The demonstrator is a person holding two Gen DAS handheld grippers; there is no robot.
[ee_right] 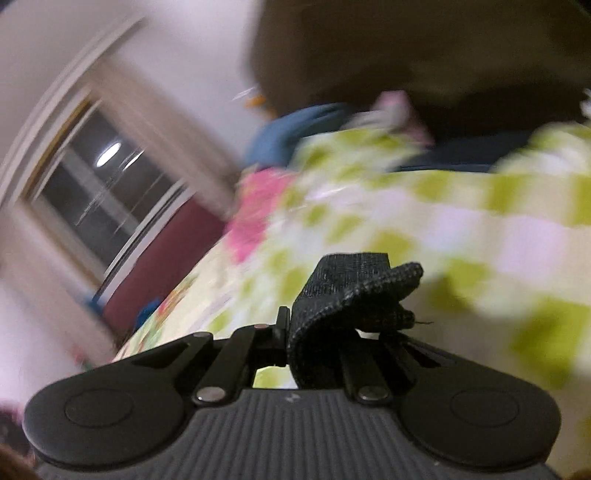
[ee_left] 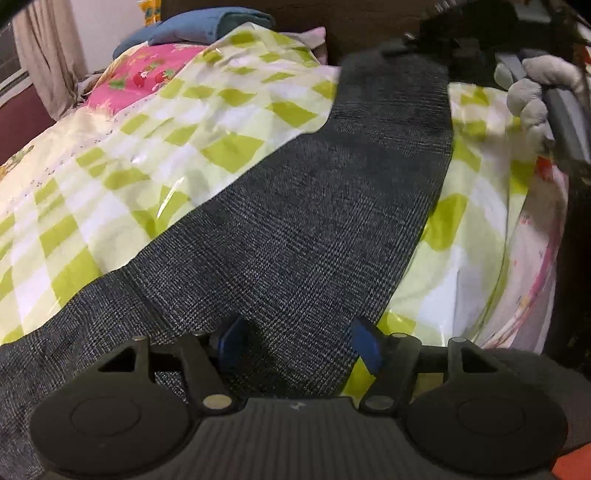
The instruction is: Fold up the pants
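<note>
Dark grey woven pants (ee_left: 314,206) lie stretched along a bed with a green-and-white checked cover (ee_left: 177,147). My left gripper (ee_left: 299,341) hovers over the near end of the pants, its blue pads (ee_left: 365,343) wide apart and open, the cloth flat beneath them. At the far end of the leg a gloved hand (ee_left: 532,96) holds my right gripper. In the blurred right wrist view, my right gripper (ee_right: 295,321) is shut on a folded edge of the pants (ee_right: 347,291), lifted above the cover (ee_right: 480,229); its fingertips are hidden by the cloth.
A pink patterned pillow (ee_left: 147,74) and a blue folded cloth (ee_left: 207,26) lie at the head of the bed by a dark headboard (ee_left: 362,22). A window (ee_right: 103,184) and curtain (ee_left: 48,55) stand to the left. The bed's right edge drops off near dark furniture (ee_left: 569,258).
</note>
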